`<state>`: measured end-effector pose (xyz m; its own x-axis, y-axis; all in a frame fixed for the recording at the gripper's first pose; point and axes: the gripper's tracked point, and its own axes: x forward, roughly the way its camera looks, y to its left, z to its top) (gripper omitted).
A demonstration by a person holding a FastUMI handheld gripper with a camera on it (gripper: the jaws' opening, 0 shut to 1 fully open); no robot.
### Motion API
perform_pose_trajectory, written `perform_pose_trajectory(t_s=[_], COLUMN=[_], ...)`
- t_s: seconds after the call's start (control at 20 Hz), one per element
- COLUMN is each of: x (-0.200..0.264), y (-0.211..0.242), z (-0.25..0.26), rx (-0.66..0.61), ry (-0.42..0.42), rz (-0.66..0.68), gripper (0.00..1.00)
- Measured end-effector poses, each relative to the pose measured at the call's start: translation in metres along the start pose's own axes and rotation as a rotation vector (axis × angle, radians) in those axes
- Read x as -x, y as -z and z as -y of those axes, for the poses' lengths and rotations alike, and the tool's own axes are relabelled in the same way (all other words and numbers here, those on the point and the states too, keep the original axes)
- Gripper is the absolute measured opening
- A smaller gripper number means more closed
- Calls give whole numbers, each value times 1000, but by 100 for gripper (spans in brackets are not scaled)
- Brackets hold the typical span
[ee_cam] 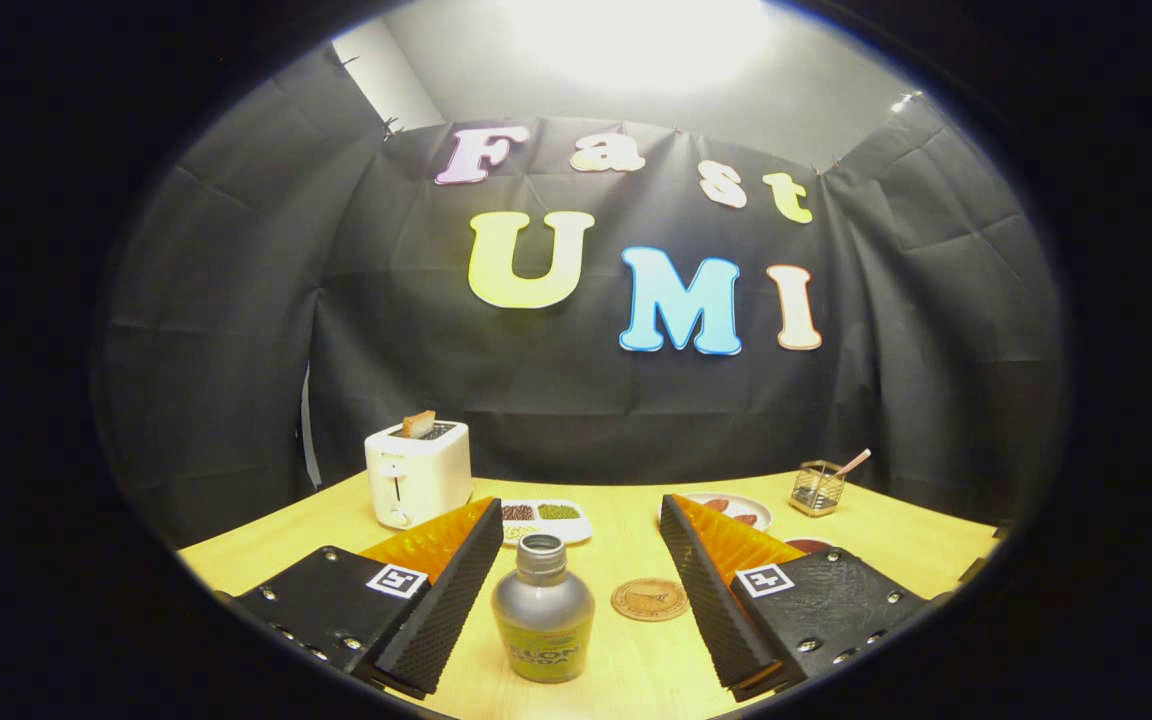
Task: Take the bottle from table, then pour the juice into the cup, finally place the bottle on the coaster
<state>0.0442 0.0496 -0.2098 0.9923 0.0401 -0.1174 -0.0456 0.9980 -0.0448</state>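
gripper (pixel 581 590): fingers spread wide apart, nothing held. The bottle sits in the gap between them, nearer the left finger (pixel 441 610), touching neither.

bottle (pixel 543 620): upright on the table (pixel 626 680), no cap on the neck, grey metallic body with a yellow-green label low down. This is the landmark for everything below.

coaster (pixel 649 599): round, brown, flat on the table just right of the bottle and slightly beyond it, short of the right finger (pixel 711 600).

cup: cannot pick one out with confidence. A dark rim (pixel 809 545) peeks over the right finger's base, right of the bottle (may be it, may not).

background: white toaster (pixel 418 472) far beyond the bottle to the left; a white tray (pixel 548 520) straight behind the bottle; a plate (pixel 736 508) and a small wire basket (pixel 818 487) beyond it to the right.

handling, my guess: rigid aluminium-type shell, smooth and a bit slick, weight depends on the fill. The open top means any tilt during the lift spills.

grip point: straight body wall, around the label band and below the shoulder. The neck is too narrow and offers poor tilt control for the pour.

step: bottle not yet taken. Centre the gap on it, then close.
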Motion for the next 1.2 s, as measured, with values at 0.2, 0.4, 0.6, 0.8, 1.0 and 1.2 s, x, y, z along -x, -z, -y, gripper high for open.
perform_pose_trajectory(t_s=[0.2, 0.4, 0.6, 0.8, 1.0, 1.2], x=[-12, -19, -25, -29, -28, -20], y=[34, 68, 82, 86, 82, 61], z=[-22, -28, -31, -29, -22, 4], rx=[-2, -4, -47, -23, -7, -54], ry=[-57, -73, -83, -62, -36, 37], rz=[-10, -37, -56, -55, -59, -35], gripper=[97, 97, 97, 93, 79, 77])
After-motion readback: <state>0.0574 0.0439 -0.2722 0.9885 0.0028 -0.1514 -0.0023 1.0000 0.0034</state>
